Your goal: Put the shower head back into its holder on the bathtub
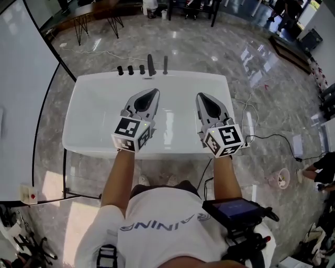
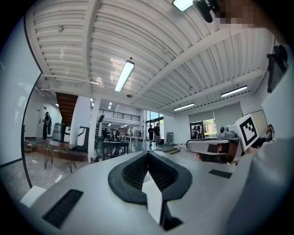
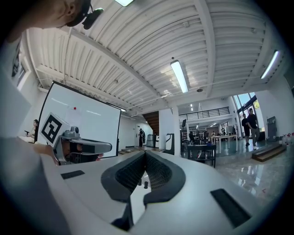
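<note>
A white bathtub (image 1: 94,120) stands in front of me on the marble floor. On its far rim is a row of black fittings (image 1: 142,69): three short knobs, a taller upright piece (image 1: 151,65) and a thin post (image 1: 165,64). I cannot tell which of them is the shower head. My left gripper (image 1: 152,93) and right gripper (image 1: 201,97) hover side by side over the tub's near half, pointing level toward the fittings. Both have their jaws closed tip to tip with nothing between them, as the left gripper (image 2: 148,153) and right gripper (image 3: 145,153) show in their own views.
A whiteboard (image 1: 21,104) stands at the left of the tub. Black cables (image 1: 272,137) trail over the floor at the right, near a small bucket (image 1: 282,178) and a crouching person (image 1: 322,170). Black-legged tables (image 1: 99,15) stand beyond the tub.
</note>
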Demonstrator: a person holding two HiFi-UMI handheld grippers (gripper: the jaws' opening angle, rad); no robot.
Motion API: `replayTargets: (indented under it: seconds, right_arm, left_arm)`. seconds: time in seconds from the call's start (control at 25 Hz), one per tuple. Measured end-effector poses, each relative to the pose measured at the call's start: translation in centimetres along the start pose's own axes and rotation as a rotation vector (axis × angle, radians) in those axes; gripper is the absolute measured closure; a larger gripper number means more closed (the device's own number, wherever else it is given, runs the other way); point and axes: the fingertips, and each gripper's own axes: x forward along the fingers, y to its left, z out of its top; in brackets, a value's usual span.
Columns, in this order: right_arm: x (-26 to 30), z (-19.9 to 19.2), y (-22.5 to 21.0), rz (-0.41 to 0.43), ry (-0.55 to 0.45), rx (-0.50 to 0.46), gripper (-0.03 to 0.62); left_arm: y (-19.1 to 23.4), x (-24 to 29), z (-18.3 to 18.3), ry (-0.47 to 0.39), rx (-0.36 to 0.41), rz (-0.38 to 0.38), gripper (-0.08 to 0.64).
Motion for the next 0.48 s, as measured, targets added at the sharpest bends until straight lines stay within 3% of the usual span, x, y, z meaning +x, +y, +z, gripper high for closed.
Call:
replayTargets:
  seconds: [0.48]
  right_arm:
    - [0.6, 0.5, 2.9, -0.024, 0.019, -0.019, 0.58]
  left_arm:
    - [3.2, -2.7, -0.1, -0.005, -0.015, 0.006, 0.543]
